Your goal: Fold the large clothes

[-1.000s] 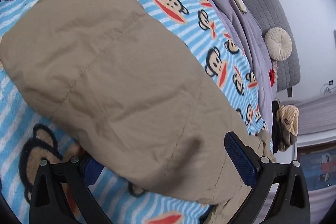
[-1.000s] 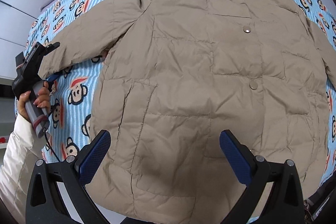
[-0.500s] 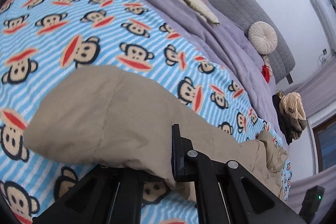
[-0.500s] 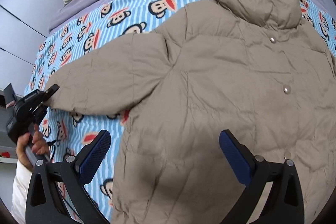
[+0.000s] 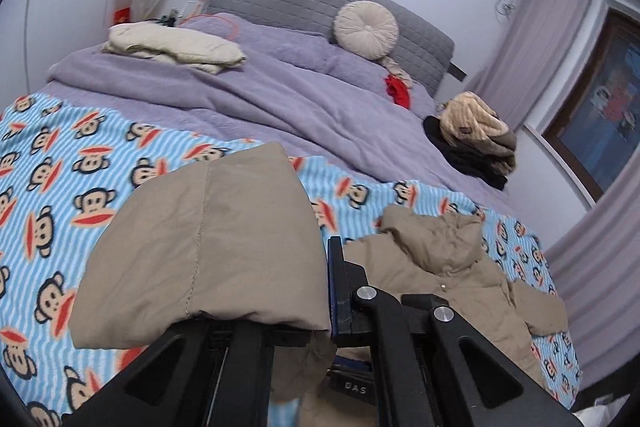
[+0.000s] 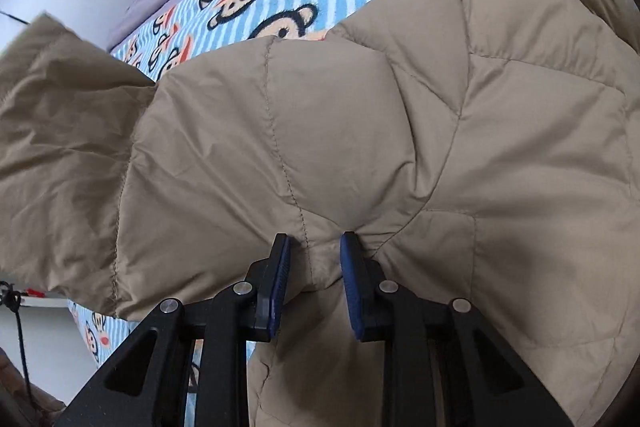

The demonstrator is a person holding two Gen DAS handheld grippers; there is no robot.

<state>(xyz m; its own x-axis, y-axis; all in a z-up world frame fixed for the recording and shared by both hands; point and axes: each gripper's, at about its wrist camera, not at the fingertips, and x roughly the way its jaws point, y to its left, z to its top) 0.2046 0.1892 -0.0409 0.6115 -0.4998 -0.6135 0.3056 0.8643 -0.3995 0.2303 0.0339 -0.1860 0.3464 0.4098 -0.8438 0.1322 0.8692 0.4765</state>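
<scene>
A tan puffer jacket (image 6: pixel 400 131) lies face up on a blue monkey-print blanket (image 5: pixel 60 187). My left gripper (image 5: pixel 320 307) is shut on the jacket's sleeve end (image 5: pixel 208 251) and holds it lifted above the blanket; only the right blue pad shows, the other is hidden under the fabric. The jacket's collar and body (image 5: pixel 448 267) lie beyond to the right. My right gripper (image 6: pixel 314 279) is shut on a pinch of the jacket's fabric near the armpit seam, its blue pads (image 6: pixel 280 279) pressing the cloth from both sides.
A purple duvet (image 5: pixel 260 99) covers the far half of the bed, with a folded cream garment (image 5: pixel 176 47), a round cushion (image 5: pixel 366 29) and a pile of dark and tan clothes (image 5: pixel 476 143). The grey headboard (image 5: pixel 320 3) is behind.
My left gripper has closed on the sleeve end and lifted it, tilting up towards the headboard. My right gripper has moved in to the jacket and closed on its fabric.
</scene>
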